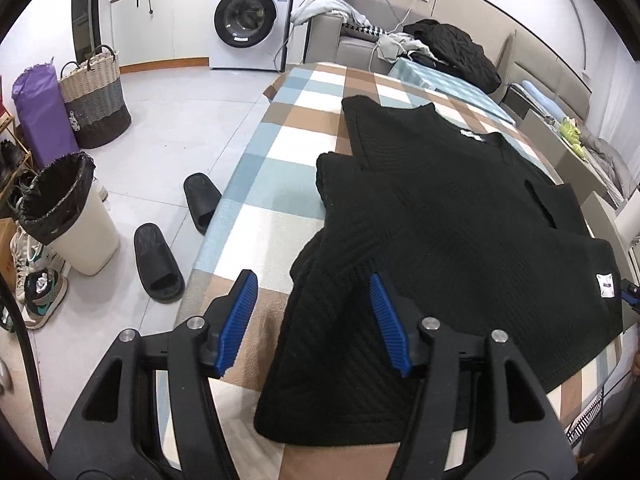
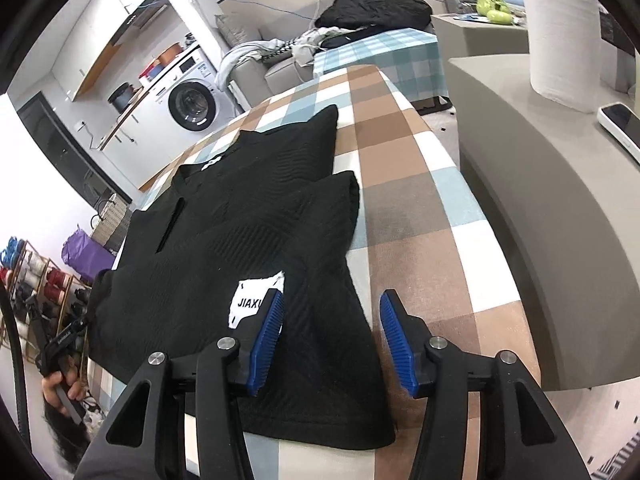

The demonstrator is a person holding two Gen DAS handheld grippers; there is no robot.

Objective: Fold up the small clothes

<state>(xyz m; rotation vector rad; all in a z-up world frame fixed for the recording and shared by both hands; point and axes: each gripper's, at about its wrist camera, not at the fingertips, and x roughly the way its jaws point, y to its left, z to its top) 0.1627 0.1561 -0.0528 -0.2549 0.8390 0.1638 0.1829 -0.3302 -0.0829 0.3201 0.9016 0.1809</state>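
Both claws, left (image 1: 312, 284) and right (image 2: 332, 304), spread and seemingly empty above the black shirt (image 1: 460, 216) (checked cloth (image 1: 264, 184) beneath).

— What sort of place is this?
— A lived-in home: a washing machine (image 1: 251, 20) under a counter, a woven laundry basket (image 1: 94, 98), slippers (image 1: 158, 260) on the tiled floor.
— Anything else?
— A sofa (image 1: 360, 42) heaped with clothes.

White patch (image 2: 256, 300) on my black garment (image 2: 224, 232) reads "JIAXU", partly hidden behind my right hand-held gripper (image 2: 332, 340); nothing else legible.
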